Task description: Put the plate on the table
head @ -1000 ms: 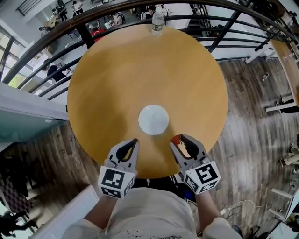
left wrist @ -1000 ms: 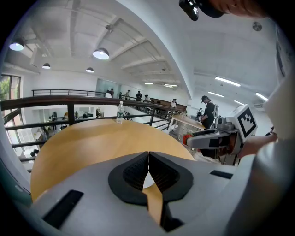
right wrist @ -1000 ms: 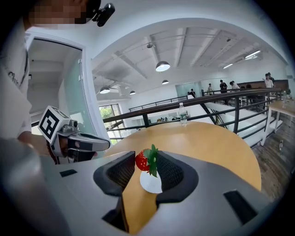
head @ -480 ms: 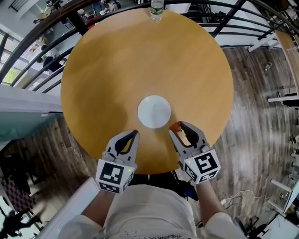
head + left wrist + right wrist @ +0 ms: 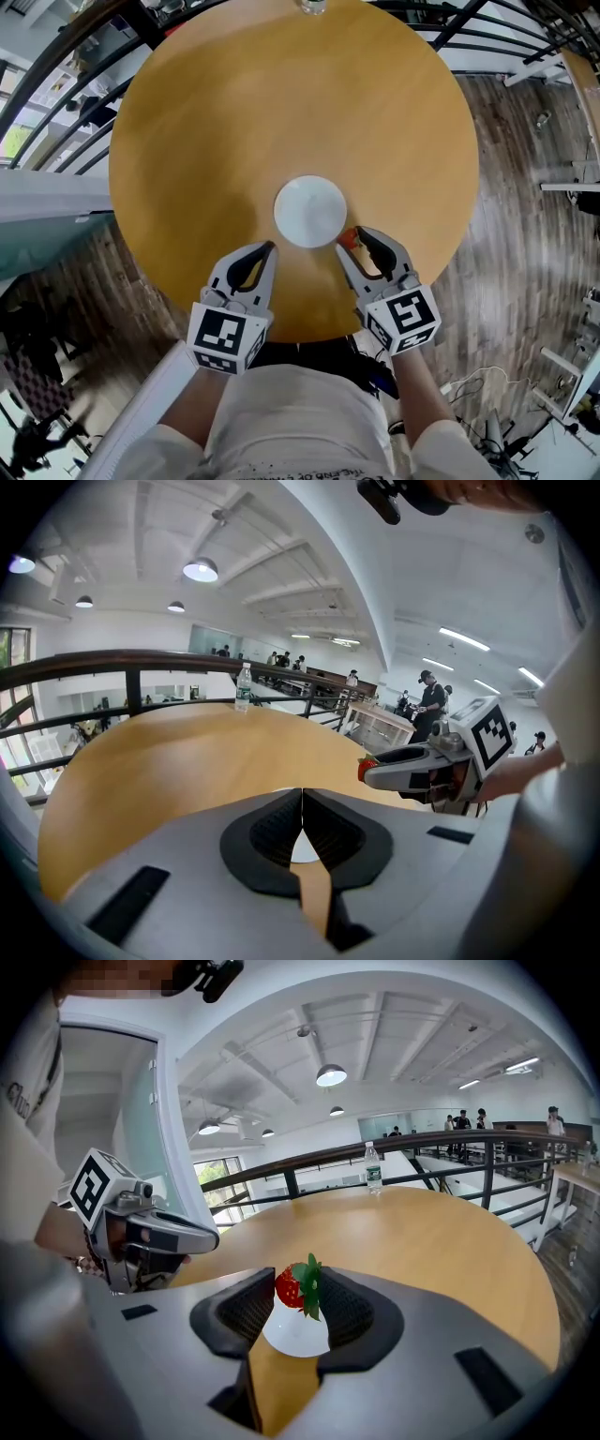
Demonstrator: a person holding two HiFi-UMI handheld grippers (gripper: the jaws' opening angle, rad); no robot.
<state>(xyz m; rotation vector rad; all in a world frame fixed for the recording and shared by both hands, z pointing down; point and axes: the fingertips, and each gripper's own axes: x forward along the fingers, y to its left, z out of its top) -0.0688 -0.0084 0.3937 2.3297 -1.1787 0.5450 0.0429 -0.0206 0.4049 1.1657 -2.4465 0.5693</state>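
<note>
We start at the left, where our left gripper (image 5: 265, 251) hangs over the near part of the table (image 5: 234, 112). Its jaws are pressed together with nothing between them. We judge that it is simply parked there, close enough to help but clear of the work.

Just ahead of it, near the middle of the round wooden top, lies the plate (image 5: 309, 212). It is white, flat and bare, and neither gripper touches it. So the plate is already on the table, and we take the named task to be done as far as the plate goes. Sitting centrally, it is within easy reach of both hands.

To the right, our right gripper (image 5: 352, 239) pinches a strawberry (image 5: 292, 1286) between its pads, with the green leaves turned toward one jaw. The berry is soft, so a light squeeze across its body makes sense. It sits just beside the plate's near-right rim. We cannot quite tell from above whether it is already over the rim or how high it rides. We read the hold as readiness to set the fruit on the plate.

At the table's far edge a water bottle (image 5: 372, 1167) stands upright, well apart from all this.
</note>
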